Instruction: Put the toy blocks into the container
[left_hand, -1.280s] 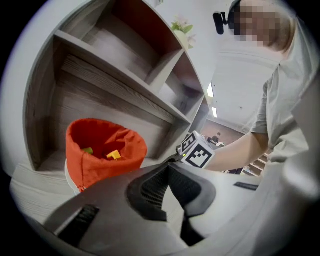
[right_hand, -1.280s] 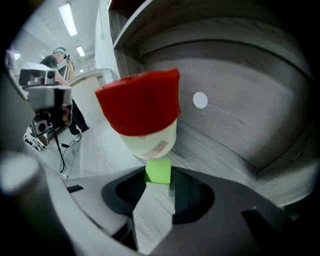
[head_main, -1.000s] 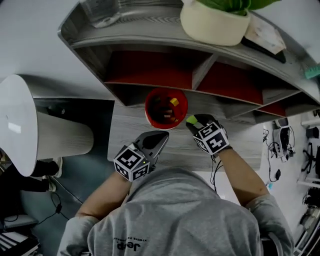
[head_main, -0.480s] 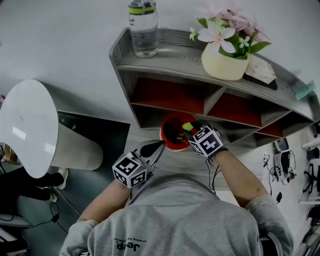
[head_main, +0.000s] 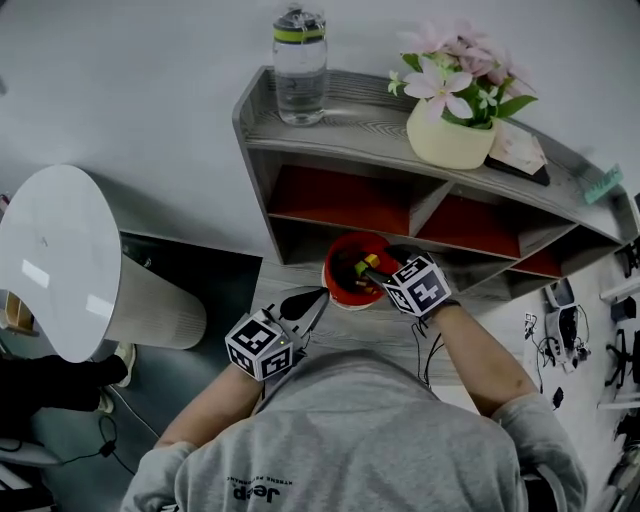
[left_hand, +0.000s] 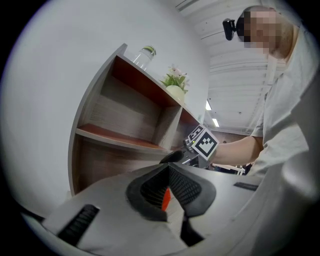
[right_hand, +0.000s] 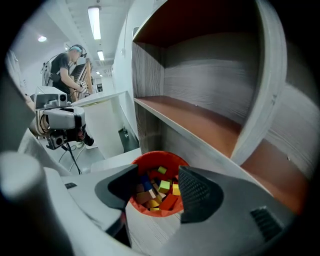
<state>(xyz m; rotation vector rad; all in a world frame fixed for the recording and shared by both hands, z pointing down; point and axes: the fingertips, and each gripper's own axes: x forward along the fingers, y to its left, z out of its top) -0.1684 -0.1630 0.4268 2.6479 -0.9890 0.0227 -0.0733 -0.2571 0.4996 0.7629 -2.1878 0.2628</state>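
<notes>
A red container (head_main: 334, 274) stands on the grey tabletop (head_main: 300, 320) in front of the shelf unit; in the right gripper view its rim (right_hand: 165, 154) rings several coloured blocks (right_hand: 162, 192), a green one (right_hand: 164, 186) on top. My right gripper (head_main: 368, 272) hangs over the container, pointing down into it. Its jaws have just been opening and stand open (right_hand: 159, 186) with nothing between them. My left gripper (head_main: 320, 294) is held left of the container and nearer me, shut on an orange block (left_hand: 166, 199) that shows as a sliver between the pads.
The curved grey shelf unit (head_main: 420, 185) with red-backed compartments rises just behind the container. On top of it stand a water bottle (head_main: 299, 68) and a flower pot (head_main: 450, 130). A white rounded lamp shade (head_main: 60, 260) is at left. Cables (head_main: 555, 300) lie at right.
The green block that sat in the right gripper's jaws half a second ago has left them, and those jaws are wider. Over the second, both grippers moved up toward the container.
</notes>
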